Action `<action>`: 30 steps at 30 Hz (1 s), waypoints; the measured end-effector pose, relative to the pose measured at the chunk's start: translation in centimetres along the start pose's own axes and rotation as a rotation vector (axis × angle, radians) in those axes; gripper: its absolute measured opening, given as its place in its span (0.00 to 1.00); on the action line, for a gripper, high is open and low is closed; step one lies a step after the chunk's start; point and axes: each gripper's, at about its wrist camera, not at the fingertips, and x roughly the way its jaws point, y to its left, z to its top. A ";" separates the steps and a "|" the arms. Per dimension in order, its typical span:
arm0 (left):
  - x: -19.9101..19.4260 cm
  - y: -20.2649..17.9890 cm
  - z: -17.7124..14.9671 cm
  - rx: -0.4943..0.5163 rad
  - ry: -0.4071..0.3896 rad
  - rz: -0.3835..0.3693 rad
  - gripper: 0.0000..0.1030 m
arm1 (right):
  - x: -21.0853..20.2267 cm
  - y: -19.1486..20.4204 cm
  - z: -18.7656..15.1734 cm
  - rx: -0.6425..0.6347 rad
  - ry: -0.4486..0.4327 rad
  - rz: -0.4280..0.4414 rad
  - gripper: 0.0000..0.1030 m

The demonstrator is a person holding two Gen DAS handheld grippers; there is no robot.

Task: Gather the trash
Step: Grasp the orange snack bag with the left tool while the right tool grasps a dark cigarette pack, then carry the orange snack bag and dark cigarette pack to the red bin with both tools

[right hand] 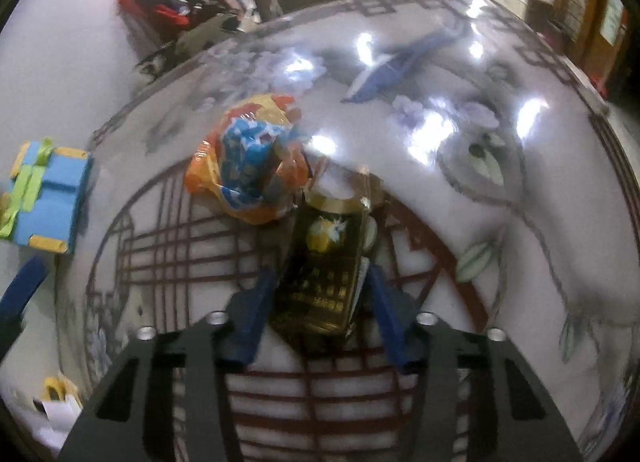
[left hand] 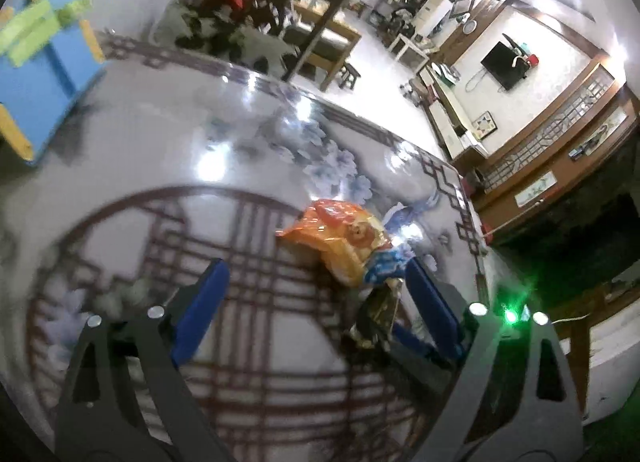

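An orange and blue snack wrapper (left hand: 344,242) lies on the patterned glossy floor; it also shows in the right wrist view (right hand: 248,166). My right gripper (right hand: 316,282) is shut on a black and gold packet (right hand: 324,266), held just behind the wrapper. My left gripper (left hand: 316,274) is open, its blue fingers (left hand: 208,294) spread wide above the floor, the wrapper just ahead near its right finger. The black and gold packet (left hand: 378,310) and the right gripper's blue finger (left hand: 412,338) show at its lower right. A blue wrapper (right hand: 396,66) lies farther off.
A blue box with green and yellow tape (left hand: 44,74) sits at the left, also in the right wrist view (right hand: 48,202). A dark table with clutter and a red bag (right hand: 160,6) stands beyond. A wooden bench (left hand: 328,38) and cabinets (left hand: 560,134) line the room.
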 end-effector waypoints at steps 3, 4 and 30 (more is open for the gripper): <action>3.7 -1.3 0.9 -0.029 0.047 -0.029 0.85 | -2.3 -1.9 -0.5 0.003 -0.044 0.043 0.42; 4.6 -1.6 1.1 -0.035 0.054 -0.031 0.85 | -3.2 -2.6 -0.7 -0.005 -0.057 0.043 0.42; -0.8 -6.4 -4.4 0.133 0.014 0.060 0.47 | -16.3 -5.4 -10.3 -0.069 -0.180 0.006 0.44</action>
